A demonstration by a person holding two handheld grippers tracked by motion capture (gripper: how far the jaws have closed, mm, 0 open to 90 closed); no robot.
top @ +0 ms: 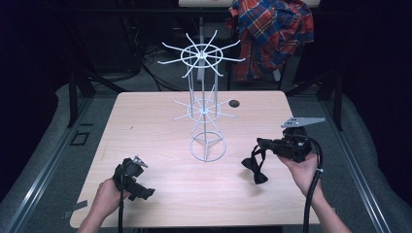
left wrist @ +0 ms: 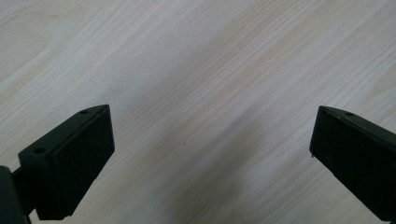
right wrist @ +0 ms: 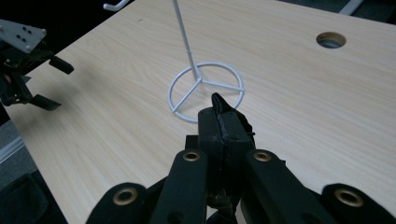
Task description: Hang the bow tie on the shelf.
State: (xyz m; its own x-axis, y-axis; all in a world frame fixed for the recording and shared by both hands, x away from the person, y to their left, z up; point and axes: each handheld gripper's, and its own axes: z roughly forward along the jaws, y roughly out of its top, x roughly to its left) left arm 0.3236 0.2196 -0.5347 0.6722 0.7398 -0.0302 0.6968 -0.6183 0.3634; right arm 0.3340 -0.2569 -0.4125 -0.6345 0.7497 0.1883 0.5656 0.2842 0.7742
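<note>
Right gripper (top: 261,144) jaws clamped on black fabric bow tie (top: 254,167); I see tie dangling just above light wood worktop (top: 155,121), right of white wire two-tier hook stand (top: 206,109). Left gripper (top: 145,192) near front-left edge, jaws spread wide, nothing between them, bare worktop beneath. Plaid shirt (top: 272,34) hanging behind worktop.
</note>
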